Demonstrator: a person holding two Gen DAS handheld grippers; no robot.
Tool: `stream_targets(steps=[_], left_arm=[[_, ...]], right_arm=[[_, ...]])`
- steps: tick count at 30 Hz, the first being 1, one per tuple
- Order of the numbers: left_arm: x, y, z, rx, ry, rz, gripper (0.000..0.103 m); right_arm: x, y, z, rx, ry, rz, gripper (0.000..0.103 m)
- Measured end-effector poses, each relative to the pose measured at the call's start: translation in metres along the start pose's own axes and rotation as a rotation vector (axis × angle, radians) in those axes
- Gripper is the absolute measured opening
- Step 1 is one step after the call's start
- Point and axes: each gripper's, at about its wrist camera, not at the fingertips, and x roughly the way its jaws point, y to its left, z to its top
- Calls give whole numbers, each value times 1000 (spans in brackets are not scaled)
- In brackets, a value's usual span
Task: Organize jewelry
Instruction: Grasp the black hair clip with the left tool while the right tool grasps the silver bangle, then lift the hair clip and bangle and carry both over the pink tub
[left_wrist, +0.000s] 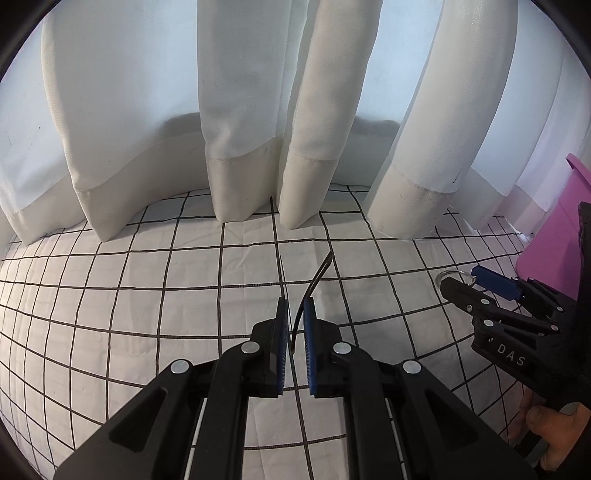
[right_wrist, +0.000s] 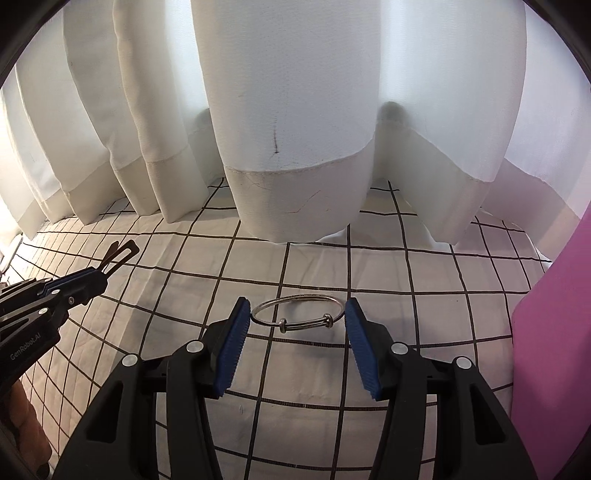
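My left gripper (left_wrist: 295, 306) is shut on a thin dark hair clip (left_wrist: 320, 275) that sticks out forward past the blue pads, above the checked cloth. The right wrist view shows the same gripper (right_wrist: 99, 278) at the left with the clip (right_wrist: 120, 254) pointing away from it. A silver bangle (right_wrist: 283, 324) with two small beads spans the gap of my right gripper (right_wrist: 297, 310), and both blue pads press on its rim. From the left wrist view the right gripper (left_wrist: 463, 278) stands at the right, with an arc of the bangle (left_wrist: 448, 273) showing at its tips.
A white cloth with a black grid (left_wrist: 147, 295) covers the surface. White curtains (left_wrist: 258, 110) hang down onto its far edge. A pink box (right_wrist: 554, 332) stands close at the right, also in the left wrist view as a pink box (left_wrist: 554, 236). A hand (left_wrist: 546, 424) holds the right gripper's handle.
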Motion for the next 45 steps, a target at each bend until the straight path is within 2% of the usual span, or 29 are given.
stream_targets(steps=[30,35,45], left_arm=[[-52,6,13,14,-35,-13,9],[-73,9,21,20,-48,-26,9],[-130,9,47,71,-129,-42,9]], right_arm=[[-59,31,22,-29,-35,11,51],[-77,40,27,-25,-40,17,51],[-131,63,42,-54,-75,12,51]])
